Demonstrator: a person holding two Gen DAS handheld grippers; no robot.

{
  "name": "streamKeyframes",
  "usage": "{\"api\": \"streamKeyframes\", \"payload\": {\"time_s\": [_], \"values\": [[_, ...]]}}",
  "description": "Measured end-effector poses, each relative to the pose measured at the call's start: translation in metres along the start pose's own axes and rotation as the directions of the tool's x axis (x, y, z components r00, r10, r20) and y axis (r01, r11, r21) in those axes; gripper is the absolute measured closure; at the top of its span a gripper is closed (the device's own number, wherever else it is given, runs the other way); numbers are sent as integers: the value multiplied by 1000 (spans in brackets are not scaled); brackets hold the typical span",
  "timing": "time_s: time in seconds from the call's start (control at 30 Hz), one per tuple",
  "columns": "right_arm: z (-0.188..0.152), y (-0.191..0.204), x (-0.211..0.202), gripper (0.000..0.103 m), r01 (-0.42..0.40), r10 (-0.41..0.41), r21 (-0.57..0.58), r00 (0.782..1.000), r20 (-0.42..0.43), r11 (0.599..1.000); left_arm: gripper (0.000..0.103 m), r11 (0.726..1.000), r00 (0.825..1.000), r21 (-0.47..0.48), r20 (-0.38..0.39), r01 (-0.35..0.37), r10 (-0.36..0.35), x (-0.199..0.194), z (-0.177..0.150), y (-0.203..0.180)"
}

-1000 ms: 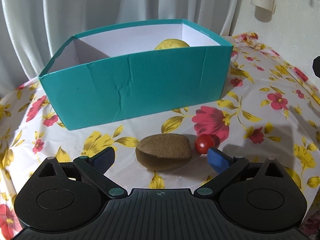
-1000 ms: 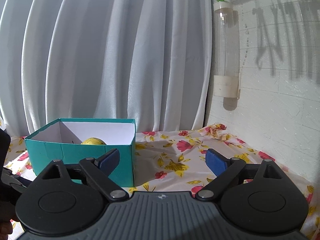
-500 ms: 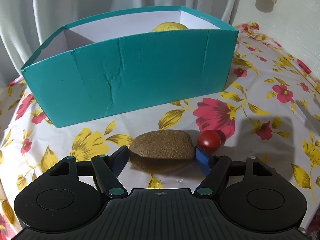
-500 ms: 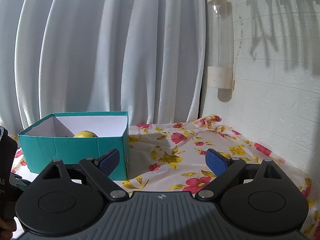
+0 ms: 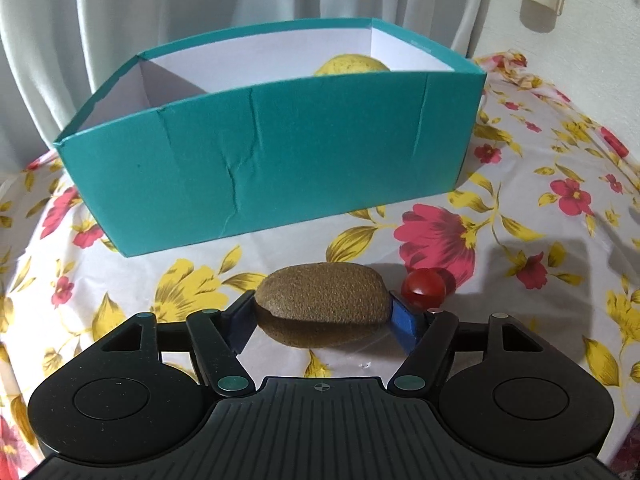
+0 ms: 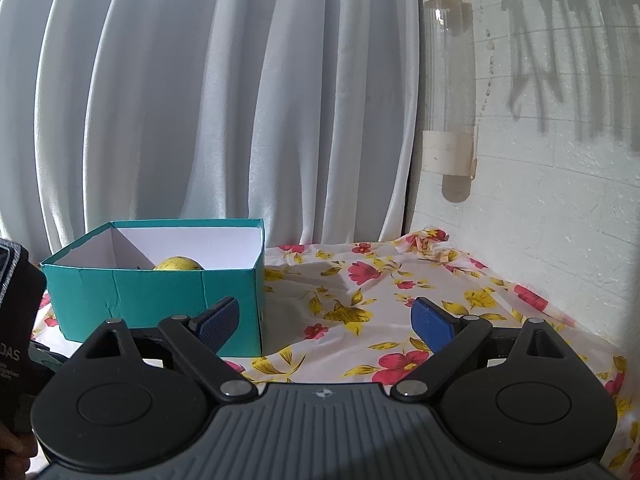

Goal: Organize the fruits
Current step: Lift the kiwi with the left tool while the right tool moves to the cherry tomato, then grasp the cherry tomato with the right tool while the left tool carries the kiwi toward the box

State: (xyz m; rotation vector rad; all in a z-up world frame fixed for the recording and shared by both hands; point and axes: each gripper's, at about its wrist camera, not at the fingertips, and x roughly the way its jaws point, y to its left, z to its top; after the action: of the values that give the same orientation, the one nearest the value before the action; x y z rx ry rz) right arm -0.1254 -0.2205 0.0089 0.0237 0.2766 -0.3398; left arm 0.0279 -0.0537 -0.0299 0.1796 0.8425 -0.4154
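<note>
The left gripper (image 5: 322, 320), its blue pads clamped on the brown fuzzy oval kiwi (image 5: 323, 304), is held near the teal cardboard box (image 5: 272, 160) on the floral tablecloth (image 5: 540, 208), while the right gripper (image 6: 326, 322) is held wide open, empty.

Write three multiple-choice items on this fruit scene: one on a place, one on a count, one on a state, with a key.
1. Where is the cherry tomato?
A. in the teal box
B. on the floral cloth beside the kiwi
C. held by the right gripper

2. How many fruits show inside the teal box?
A. one
B. two
C. three

3. The left gripper is:
A. wide open, empty
B. closed on the kiwi
C. holding the box

Key: B, it lies on the floral cloth; A, only a yellow fruit shows; B, both pads press the kiwi's ends.
</note>
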Motion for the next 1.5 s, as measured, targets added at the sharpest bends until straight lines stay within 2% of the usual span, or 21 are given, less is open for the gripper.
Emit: {"api": "streamKeyframes", "payload": {"time_s": [0.23,0.4,0.53,0.73,0.87,0.9,1.03,1.23,1.33,1.37,1.5], "values": [[-10,16,10,10,-33,32,-38,999,-33,999,30,997,995,-71,90,-35,41,-62,7,20],[-25,40,25,10,-85,78,-83,993,-85,993,30,992,990,-108,118,-59,71,-88,9,35],[-40,60,44,10,-148,131,-106,980,-153,983,30,987,989,-136,116,-80,96,-97,6,42],[-57,88,66,16,-247,213,-127,948,-235,961,30,980,989,-170,88,-106,122,-101,-4,53],[-65,101,79,34,-294,249,-122,923,-294,948,30,975,988,-184,77,-122,138,-102,-8,59],[-66,102,82,41,-302,256,-112,916,-308,947,30,975,987,-187,78,-123,140,-103,-9,60],[-67,101,89,51,-327,283,-77,896,-341,942,30,972,985,-196,80,-132,150,-104,-9,63],[-66,103,90,60,-337,290,-80,892,-347,938,30,973,987,-195,76,-124,141,-102,-8,62],[-65,103,89,69,-340,293,-81,891,-346,937,30,975,988,-189,73,-120,135,-101,-8,61],[-65,103,89,77,-339,292,-83,892,-344,937,30,975,988,-187,72,-120,135,-101,-8,60],[-64,100,89,77,-327,283,-80,897,-341,942,30,977,989,-180,70,-119,133,-101,-6,59]]}}
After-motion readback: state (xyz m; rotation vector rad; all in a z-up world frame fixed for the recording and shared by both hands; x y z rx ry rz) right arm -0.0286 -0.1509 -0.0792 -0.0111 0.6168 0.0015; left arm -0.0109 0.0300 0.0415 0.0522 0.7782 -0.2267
